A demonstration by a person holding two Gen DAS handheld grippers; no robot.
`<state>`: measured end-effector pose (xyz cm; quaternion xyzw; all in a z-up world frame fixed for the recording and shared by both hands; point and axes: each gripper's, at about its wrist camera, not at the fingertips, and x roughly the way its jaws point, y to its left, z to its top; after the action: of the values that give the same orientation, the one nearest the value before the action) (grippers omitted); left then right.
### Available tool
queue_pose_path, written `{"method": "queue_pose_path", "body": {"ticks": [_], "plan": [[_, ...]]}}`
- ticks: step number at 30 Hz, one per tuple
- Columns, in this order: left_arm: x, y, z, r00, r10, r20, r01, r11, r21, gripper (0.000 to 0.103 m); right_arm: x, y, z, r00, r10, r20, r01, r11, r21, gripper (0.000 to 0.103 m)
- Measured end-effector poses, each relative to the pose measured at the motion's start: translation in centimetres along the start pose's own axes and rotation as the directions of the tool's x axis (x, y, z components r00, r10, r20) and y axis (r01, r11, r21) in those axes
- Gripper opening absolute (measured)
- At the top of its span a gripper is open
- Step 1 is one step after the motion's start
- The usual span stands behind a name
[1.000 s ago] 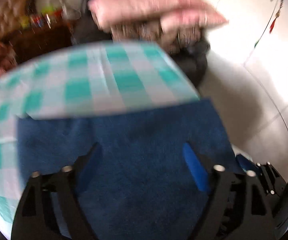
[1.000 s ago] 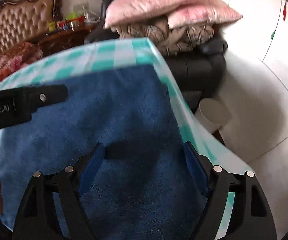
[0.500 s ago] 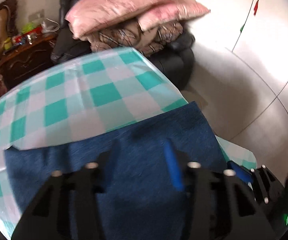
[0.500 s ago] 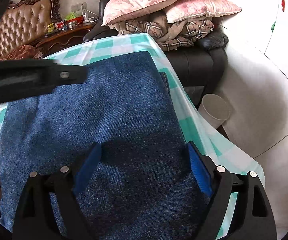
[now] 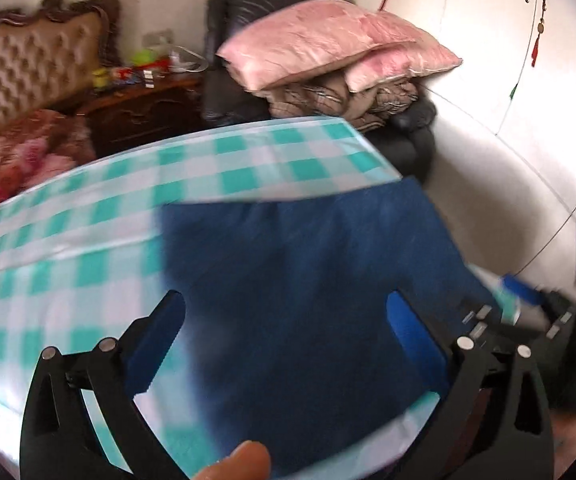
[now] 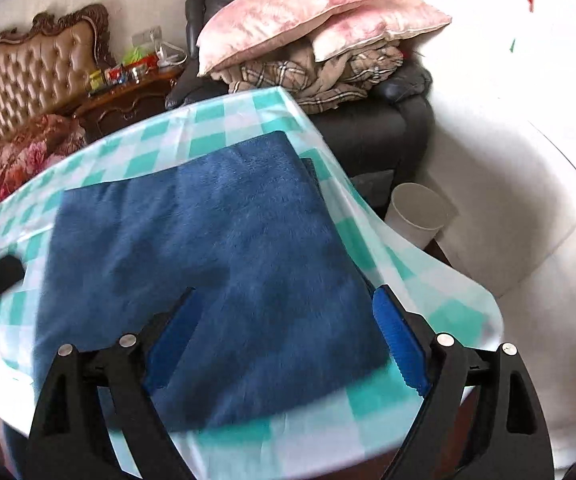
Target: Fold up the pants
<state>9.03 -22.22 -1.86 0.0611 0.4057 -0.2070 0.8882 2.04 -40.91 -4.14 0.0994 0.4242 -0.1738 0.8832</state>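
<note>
Pants (image 6: 216, 248) folded flat on checkered tablecloth (image 6: 224, 120); left tongs (image 5: 288, 320), right tongs (image 6: 284, 312) apart, empty.

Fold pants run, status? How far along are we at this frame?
Mostly done, by the look of it. The blue pants lie as a compact, layered rectangle on the checkered tablecloth, a lower layer peeking out at the far right edge. Nothing is in hand: left claw and right claw both hang open above the fabric, gripping nothing. Left: possibly one more fold or squaring the edges; can't tell.
</note>
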Motion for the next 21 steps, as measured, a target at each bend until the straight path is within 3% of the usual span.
{"method": "queue_pose_path", "body": {"ticks": [4, 7, 21], "plan": [[-3.3, 0.6, -2.9, 0.999, -0.043, -0.016, 0.042, 0.999, -0.026, 0.101, -3.8, 0.1, -1.7, 0.999, -0.03, 0.032, 0.031, 1.0, -0.005, 0.084], [-4.8, 0.3, -4.0, 1.0, -0.025, -0.003, 0.025, 1.0, -0.017, 0.101, -5.3, 0.0, -2.4, 0.998, -0.047, 0.042, 0.047, 0.999, -0.005, 0.084], [-4.2, -0.4, -4.9, 0.996, -0.061, -0.059, 0.058, 0.997, -0.041, 0.101, -6.8, -0.3, -3.2, 0.996, -0.072, 0.051, 0.072, 0.997, -0.001, 0.084]]}}
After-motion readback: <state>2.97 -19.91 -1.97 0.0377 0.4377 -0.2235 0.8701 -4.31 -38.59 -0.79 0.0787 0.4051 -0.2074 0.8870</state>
